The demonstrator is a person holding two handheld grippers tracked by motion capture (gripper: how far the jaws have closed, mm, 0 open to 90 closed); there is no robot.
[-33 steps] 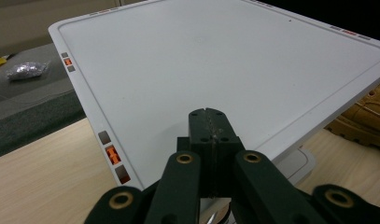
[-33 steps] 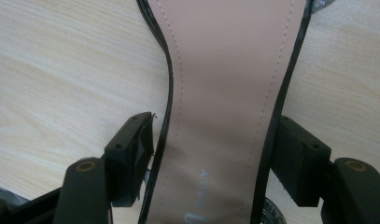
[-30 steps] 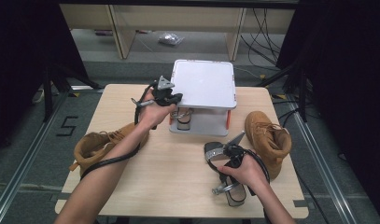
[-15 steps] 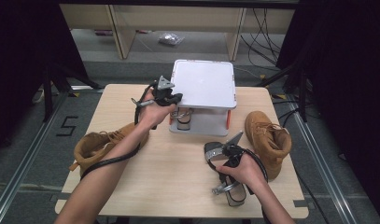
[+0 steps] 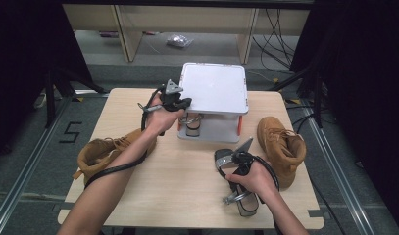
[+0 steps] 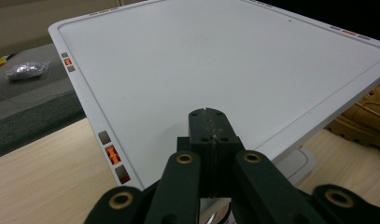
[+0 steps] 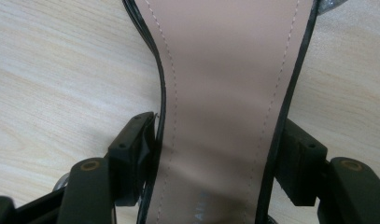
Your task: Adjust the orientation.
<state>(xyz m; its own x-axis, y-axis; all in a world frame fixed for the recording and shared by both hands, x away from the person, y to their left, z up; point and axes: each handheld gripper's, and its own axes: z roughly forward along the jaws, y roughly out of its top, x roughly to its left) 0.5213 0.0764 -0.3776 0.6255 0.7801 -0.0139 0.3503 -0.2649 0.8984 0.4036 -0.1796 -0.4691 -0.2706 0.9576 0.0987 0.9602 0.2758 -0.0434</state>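
left claw (image 5: pixel 185 103): we see it left of center in the high view, at the left edge of the white rack top (image 5: pixel 214 88). In the left gripper view the claw (image 6: pixel 209 122) has its jaws pressed together, nothing between them, tip over the near part of the white rack top (image 6: pixel 225 60).
right claw (image 5: pixel 236 193): lower right of center in the high view, hand wrapped over it. In the right gripper view the claw (image 7: pixel 220 154) pinches the heeled sandal (image 7: pixel 225 84) across its width, 1 pad on each edge of the pinkish-brown insole.
heeled sandal (image 5: pixel 243 203): lies on the counter (image 5: pixel 187 181) at the lower right of the high view, under the right hand; black edging, thin black strap along the left edge in the right gripper view.
second sandal (image 5: pixel 192 125): we see what looks like a matching one on the rack's lower level, center of the high view, half hidden under the top.
left boot (image 5: pixel 106 152): tan, on its side at the counter's left edge, partly behind the left forearm.
right boot (image 5: pixel 280 147): tan, upright at the counter's right edge, just beside the right hand. We see a piece of it (image 6: pixel 365 116) at the right edge of the left gripper view.
rack: white, 2 levels, orange marks on the rim, at the far middle of the counter.
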